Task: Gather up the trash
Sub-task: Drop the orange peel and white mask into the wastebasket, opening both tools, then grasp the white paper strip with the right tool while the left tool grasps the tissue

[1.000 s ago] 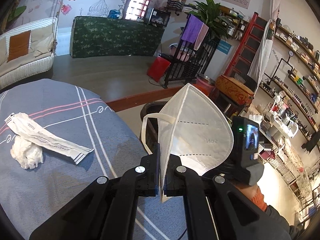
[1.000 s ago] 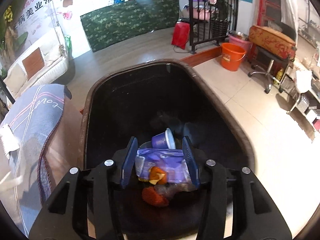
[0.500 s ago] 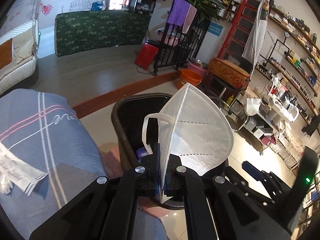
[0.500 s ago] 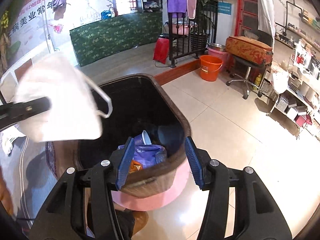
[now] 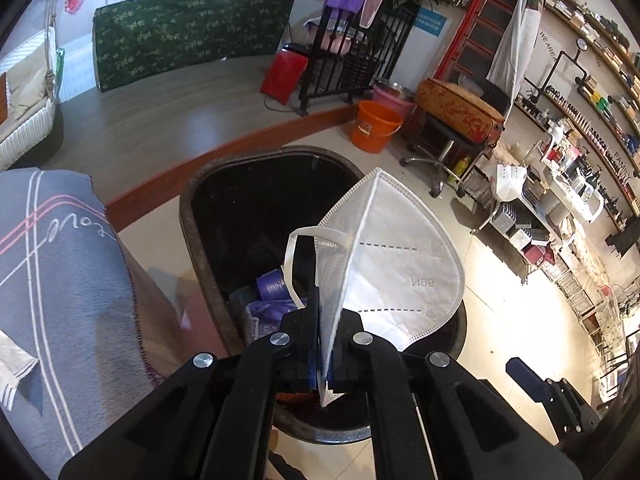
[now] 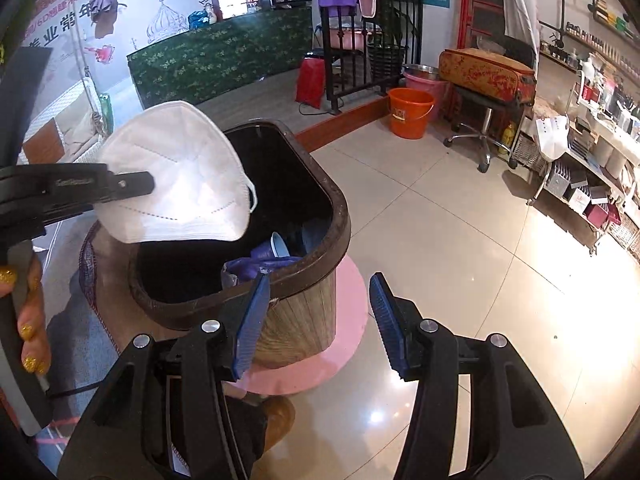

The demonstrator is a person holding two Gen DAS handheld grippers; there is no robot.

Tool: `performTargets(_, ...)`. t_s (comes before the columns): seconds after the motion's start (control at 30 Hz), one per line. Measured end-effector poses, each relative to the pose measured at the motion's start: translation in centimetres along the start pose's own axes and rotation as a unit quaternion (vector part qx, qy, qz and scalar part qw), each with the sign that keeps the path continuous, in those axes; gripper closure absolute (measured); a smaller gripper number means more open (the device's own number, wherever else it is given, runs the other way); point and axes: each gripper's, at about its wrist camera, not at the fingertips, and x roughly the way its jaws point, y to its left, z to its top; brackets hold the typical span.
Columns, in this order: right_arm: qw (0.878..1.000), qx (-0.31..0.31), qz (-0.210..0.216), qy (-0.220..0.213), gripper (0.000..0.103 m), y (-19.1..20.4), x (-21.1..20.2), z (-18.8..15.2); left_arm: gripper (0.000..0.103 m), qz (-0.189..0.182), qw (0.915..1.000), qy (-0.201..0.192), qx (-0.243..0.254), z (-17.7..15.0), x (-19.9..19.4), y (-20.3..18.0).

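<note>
My left gripper point(image 5: 326, 344) is shut on the edge of a white folded face mask point(image 5: 396, 268), which it holds above the open mouth of a dark-rimmed trash bin point(image 5: 200, 236). In the right wrist view the same mask point(image 6: 180, 176) hangs over the bin point(image 6: 332, 200), pinched by the left gripper point(image 6: 148, 184) coming in from the left. Purple wrappers and a purple cup point(image 6: 276, 246) lie inside the bin. My right gripper point(image 6: 316, 316) stands open and empty, just outside the bin's near rim.
A grey striped cloth point(image 5: 52, 280) covers the surface left of the bin, with a white paper scrap point(image 5: 12, 364) at its edge. An orange bucket point(image 6: 412, 112), a stool point(image 6: 480, 120) and shelves point(image 6: 592, 184) stand on the tiled floor beyond. The bin stands on a pink round mat point(image 6: 344, 320).
The left gripper carried the mask from above the cloth to over the bin. The right gripper let go of a purple wrapper into the bin and drew back outside the rim.
</note>
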Motion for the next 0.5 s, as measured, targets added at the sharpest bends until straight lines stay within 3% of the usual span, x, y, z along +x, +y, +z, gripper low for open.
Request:
performTargets(0.07, 1.0, 0.0, 0.003, 0.003, 0.051, 0.2, 0.0, -0.2, 0.09, -0.003, 1.0, 0.006, 0.005, 0.0, 0.1, -0.1)
performTargets(0.1, 1.0, 0.001, 0.004, 0.002, 0.051, 0.4, -0.1, -0.3, 0.072, -0.003, 0.9999, 0.007, 0.009, 0.0, 0.1, -0.3)
performTargets(0.13, 1.0, 0.001, 0.005, 0.002, 0.05, 0.4, -0.2, -0.3, 0.06, -0.003, 0.9999, 0.002, 0.013, -0.1, -0.1, -0.5)
performTargets(0.17, 1.0, 0.0, 0.006, 0.002, 0.05, 0.5, -0.3, -0.4, 0.037, -0.001, 0.9998, -0.008, 0.016, -0.1, -0.5, -0.6)
performTargets(0.2, 1.0, 0.0, 0.006, 0.003, 0.047, 0.6, -0.3, -0.4, 0.025, 0.004, 0.9995, -0.026, 0.019, -0.2, -1.2, -0.6)
performTargets(0.27, 1.0, 0.002, 0.003, 0.002, 0.046, 0.5, -0.4, -0.4, 0.021, 0.008, 0.9987, -0.046, 0.019, -0.3, -2.1, -0.6)
performTargets(0.4, 1.0, 0.004, 0.007, 0.005, 0.037, 0.4, -0.4, -0.5, 0.011, 0.004, 0.9987, -0.045, 0.022, -0.7, -3.5, -0.2)
performTargets(0.5, 1.0, -0.004, 0.012, 0.003, 0.037, 1.0, -0.5, -0.5, 0.007, 0.013, 0.9981, -0.051, 0.031, -1.2, -4.5, 0.0)
